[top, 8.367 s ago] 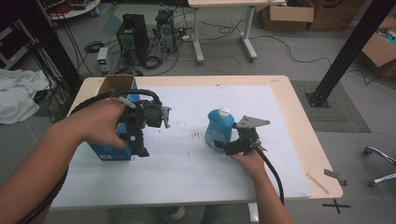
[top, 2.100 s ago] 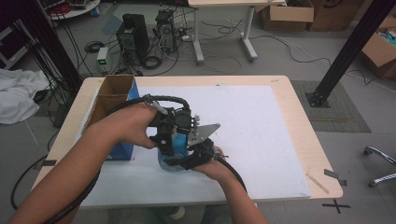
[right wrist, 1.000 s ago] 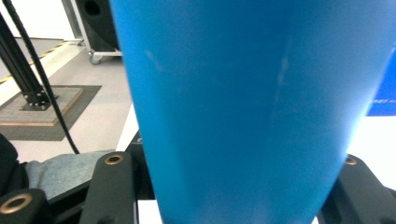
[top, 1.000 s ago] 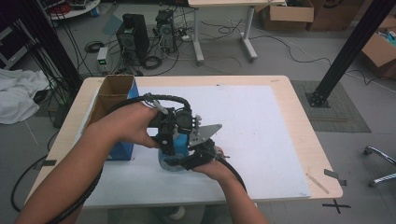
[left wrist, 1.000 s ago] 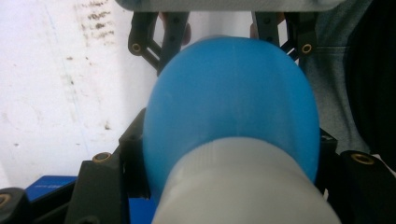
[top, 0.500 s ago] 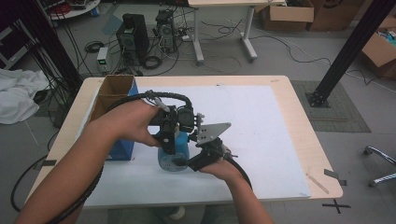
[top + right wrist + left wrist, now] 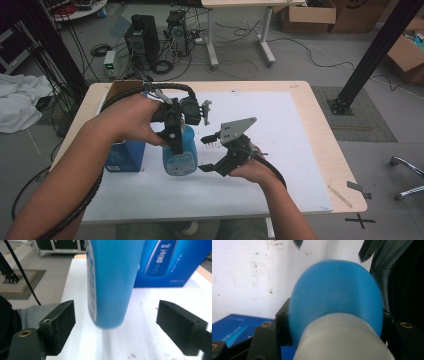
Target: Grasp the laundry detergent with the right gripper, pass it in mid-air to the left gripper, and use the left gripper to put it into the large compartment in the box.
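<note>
Left tongs (image 7: 175, 142) clamp the blue bottle (image 7: 180, 155); right tongs (image 7: 207, 155), just opening, stand beside it.

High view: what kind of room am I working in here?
Most likely a lab or workshop, not a home. Computer towers and loose cables sit on the bare floor, cardboard boxes are stacked at the back, and a black metal frame post stands beside the table.

Probably lab: floor computers (image 7: 142, 40), cables (image 7: 240, 55)
</note>
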Available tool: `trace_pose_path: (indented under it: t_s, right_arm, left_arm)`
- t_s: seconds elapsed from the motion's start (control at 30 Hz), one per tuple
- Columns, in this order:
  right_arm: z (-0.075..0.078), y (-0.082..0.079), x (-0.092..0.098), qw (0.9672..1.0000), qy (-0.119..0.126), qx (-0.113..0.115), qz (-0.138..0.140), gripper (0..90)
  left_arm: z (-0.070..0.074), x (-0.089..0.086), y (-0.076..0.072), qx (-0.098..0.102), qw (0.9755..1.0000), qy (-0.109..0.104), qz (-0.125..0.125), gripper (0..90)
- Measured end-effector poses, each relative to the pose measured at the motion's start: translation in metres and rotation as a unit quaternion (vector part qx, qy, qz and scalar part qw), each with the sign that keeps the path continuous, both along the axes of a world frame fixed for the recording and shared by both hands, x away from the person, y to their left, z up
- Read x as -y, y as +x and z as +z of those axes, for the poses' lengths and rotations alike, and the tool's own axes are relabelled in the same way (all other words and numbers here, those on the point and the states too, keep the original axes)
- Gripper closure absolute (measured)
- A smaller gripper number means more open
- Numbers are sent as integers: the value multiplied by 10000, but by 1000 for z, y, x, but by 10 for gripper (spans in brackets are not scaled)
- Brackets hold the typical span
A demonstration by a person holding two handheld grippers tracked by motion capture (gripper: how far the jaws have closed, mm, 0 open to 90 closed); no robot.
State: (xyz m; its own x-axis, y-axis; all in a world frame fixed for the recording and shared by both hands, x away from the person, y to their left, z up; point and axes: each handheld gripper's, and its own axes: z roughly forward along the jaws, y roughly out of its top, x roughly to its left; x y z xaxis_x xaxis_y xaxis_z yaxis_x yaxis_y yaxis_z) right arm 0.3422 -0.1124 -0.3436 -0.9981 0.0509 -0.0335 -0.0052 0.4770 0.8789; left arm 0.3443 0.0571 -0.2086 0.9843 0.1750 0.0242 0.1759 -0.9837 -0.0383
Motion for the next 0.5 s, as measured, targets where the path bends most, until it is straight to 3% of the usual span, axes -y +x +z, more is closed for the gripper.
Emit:
trace_pose_path:
  t_s: [0.27, 0.4, 0.5]
  right_arm:
    - [23, 8, 12, 9970, -778, 7, -42, 63]
    - [32, 15, 16, 9917, -1283, -2, -83, 11]
    - [39, 19, 18, 9868, -1619, 2, -48, 0]
  left_arm:
    - [22, -16, 10, -19, 9980, -12, 639, 381]
    - [35, -27, 16, -54, 9947, -120, 1024, 381]
    - [48, -36, 21, -113, 9906, -173, 1355, 381]
